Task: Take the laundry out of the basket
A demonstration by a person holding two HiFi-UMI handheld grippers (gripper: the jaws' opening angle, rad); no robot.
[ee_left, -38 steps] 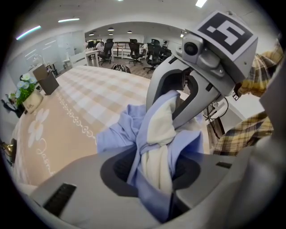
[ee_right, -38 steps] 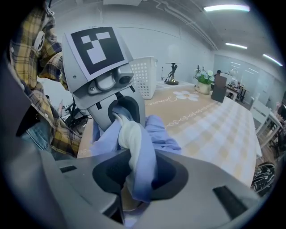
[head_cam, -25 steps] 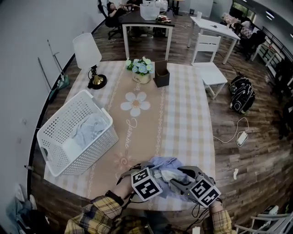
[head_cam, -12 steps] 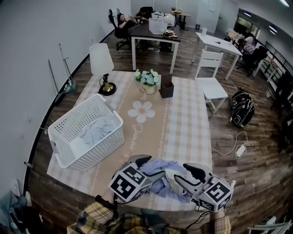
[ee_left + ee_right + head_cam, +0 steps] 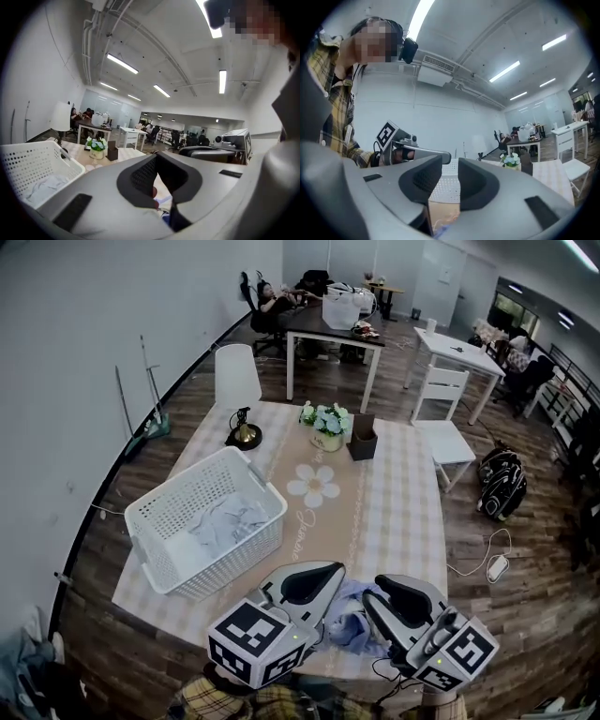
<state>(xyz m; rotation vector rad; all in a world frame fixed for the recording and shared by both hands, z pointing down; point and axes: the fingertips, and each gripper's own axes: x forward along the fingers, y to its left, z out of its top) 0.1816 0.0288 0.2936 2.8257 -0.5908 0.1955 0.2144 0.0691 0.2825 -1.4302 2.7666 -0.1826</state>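
Pale laundry (image 5: 220, 521) heaped in white basket (image 5: 150, 514), near left edge of table (image 5: 398, 512). Blue garment (image 5: 354, 617) crumpled at near edge, between the grippers. Jaws of left gripper (image 5: 314, 577) together; jaws of right gripper (image 5: 398, 598) just closing, gap between, nothing in it. Open tabletop centre and right; lamp (image 5: 237, 381), flowers (image 5: 328, 418) along far edge.

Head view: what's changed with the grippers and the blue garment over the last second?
Both grippers rose off the blue garment, which now lies free at the table's near edge. The left gripper has shut on nothing. The right gripper has just been closing its jaws, which are still apart and empty. The basket with its remaining laundry, the lamp and the flowers stayed put.
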